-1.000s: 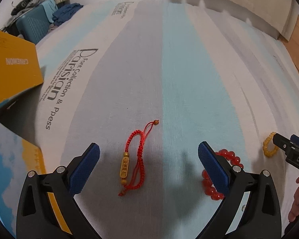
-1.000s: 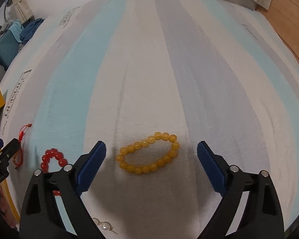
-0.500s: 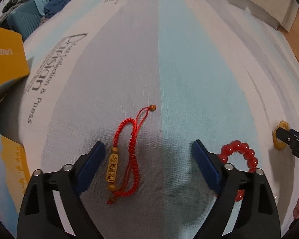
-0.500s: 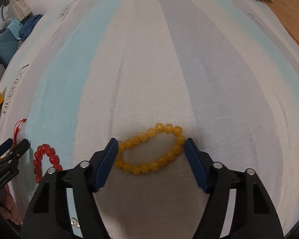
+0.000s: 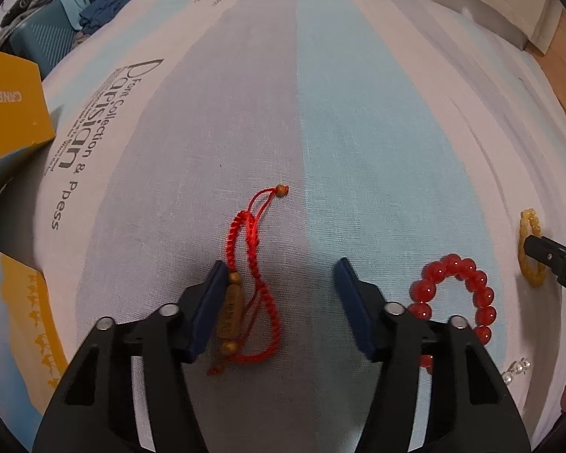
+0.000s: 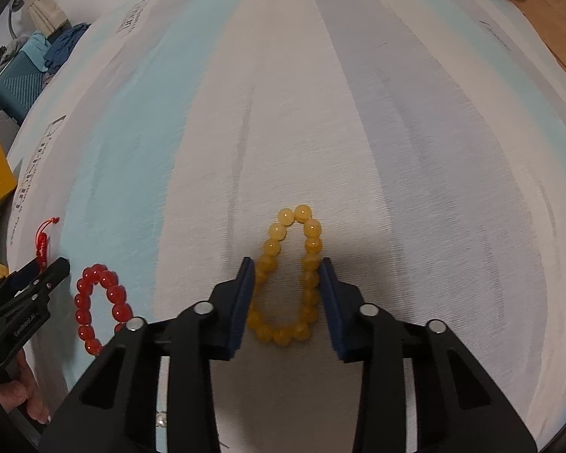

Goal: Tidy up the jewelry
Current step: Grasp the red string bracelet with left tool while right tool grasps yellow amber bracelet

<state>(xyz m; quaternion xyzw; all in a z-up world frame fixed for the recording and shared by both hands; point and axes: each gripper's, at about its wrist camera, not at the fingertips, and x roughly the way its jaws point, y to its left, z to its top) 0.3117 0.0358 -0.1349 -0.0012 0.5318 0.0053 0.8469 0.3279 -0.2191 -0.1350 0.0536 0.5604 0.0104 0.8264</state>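
A red braided cord bracelet (image 5: 253,260) with a gold tube charm lies on the striped cloth (image 5: 320,120). My left gripper (image 5: 279,275) is partly open around it, its left finger (image 5: 207,309) touching the charm. A red bead bracelet (image 5: 460,294) lies to its right; it also shows in the right wrist view (image 6: 100,304). My right gripper (image 6: 286,275) has closed in on a yellow bead bracelet (image 6: 288,275), both pads touching its sides and squeezing it into a narrow loop on the cloth. The yellow bracelet also shows at the right in the left wrist view (image 5: 528,253).
A yellow box (image 5: 7,109) stands at the left, with a blue and yellow card (image 5: 15,317) below it. Pearl earrings (image 5: 515,370) lie near the red beads. Blue bags and clothes (image 5: 56,37) sit at the far left. Wooden floor (image 5: 562,56) is beyond the cloth's right edge.
Both grippers have come down and narrowed. The left now brackets the red cord bracelet. The right has pinched the yellow bracelet from a wide oval into a narrow loop.
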